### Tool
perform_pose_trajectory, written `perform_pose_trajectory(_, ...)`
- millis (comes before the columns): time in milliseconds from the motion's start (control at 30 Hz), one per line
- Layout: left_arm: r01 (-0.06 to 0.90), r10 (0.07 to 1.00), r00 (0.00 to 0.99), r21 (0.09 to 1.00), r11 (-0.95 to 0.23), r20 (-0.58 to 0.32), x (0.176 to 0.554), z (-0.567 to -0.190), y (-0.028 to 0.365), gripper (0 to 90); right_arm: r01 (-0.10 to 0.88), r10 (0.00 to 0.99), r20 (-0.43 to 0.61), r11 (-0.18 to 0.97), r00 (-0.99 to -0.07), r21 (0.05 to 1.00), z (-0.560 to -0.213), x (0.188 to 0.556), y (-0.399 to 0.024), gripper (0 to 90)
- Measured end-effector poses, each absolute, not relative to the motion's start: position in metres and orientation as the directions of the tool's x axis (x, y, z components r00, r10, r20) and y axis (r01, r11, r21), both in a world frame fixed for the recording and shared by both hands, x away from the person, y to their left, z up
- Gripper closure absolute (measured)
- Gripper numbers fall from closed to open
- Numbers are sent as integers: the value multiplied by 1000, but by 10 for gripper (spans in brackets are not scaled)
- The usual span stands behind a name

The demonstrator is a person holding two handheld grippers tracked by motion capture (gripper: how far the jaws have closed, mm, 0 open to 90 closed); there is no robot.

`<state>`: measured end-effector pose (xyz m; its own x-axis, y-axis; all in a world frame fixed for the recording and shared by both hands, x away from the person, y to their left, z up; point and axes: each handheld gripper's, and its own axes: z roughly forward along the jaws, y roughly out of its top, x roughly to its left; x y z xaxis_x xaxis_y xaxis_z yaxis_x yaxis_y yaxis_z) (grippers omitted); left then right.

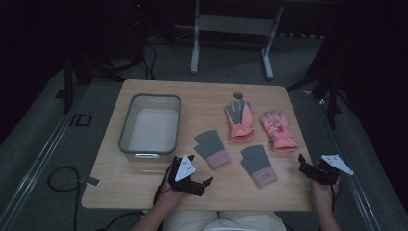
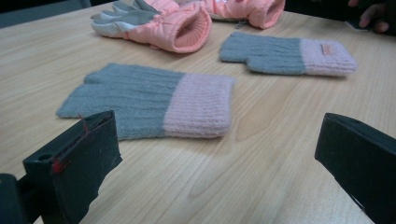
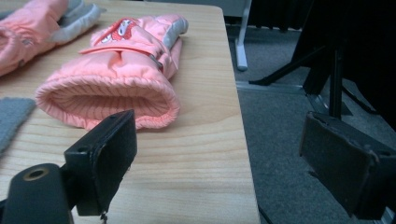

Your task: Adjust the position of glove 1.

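Two grey knit gloves with pink cuffs lie flat on the wooden table [image 1: 144,178], one [image 1: 211,148] left of the other [image 1: 259,164]. Behind them lie two padded pink gloves, one palm-up with grey fingers [image 1: 239,120] and one with a printed back [image 1: 278,130]. My left gripper [image 1: 199,169] hovers open near the front edge, its jaws facing the left knit glove [image 2: 149,100], with nothing between them. My right gripper [image 1: 305,167] stands open at the table's right front corner, a short way from the printed glove's cuff [image 3: 107,100], and is also empty.
A clear plastic bin [image 1: 126,126] stands empty on the left half of the table. A small dark round object [image 1: 237,95] sits behind the palm-up glove. The table's right edge [image 3: 243,140] drops to grey floor. Metal stand legs [image 1: 195,48] rise beyond the far edge.
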<state>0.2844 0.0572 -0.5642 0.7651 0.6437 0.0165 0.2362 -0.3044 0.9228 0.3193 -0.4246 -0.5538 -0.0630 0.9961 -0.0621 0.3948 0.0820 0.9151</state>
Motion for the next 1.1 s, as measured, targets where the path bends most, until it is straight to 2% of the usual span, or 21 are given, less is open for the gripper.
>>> perform_pose_trajectory(400, 245, 638, 770, 922, -301, 4, 285, -564, 58, 0, 432, 999, -46, 50, -19, 901, -554, 323, -426, 113)
perform_pose_trajectory(533, 253, 645, 764, 916, -312, 9, 285, -564, 58, 0, 492, 999, -49, 54, -23, 869, -553, 327, -427, 113)
perform_pose_trajectory(600, 256, 643, 765, 914, -314, 6, 286, -564, 58, 0, 519, 999, 23, -4, -32, 855, -550, 328, -431, 113)
perform_pose_trajectory(667, 263, 638, 770, 911, -318, 0, 287, -564, 58, 0, 563, 999, 20, 5, -37, 826, -546, 330, -433, 113)
perform_pose_trajectory(867, 256, 634, 774, 906, -338, 17, 286, -564, 57, 0, 548, 998, 42, -6, -53, 836, -525, 327, -435, 113)
perform_pose_trajectory(1000, 256, 634, 773, 903, -346, 24, 285, -564, 56, 0, 521, 997, 16, 26, -75, 853, -508, 326, -428, 112)
perform_pose_trajectory(1100, 260, 636, 771, 901, -348, 24, 285, -564, 56, 0, 488, 992, 11, 53, -128, 871, -484, 328, -416, 113)
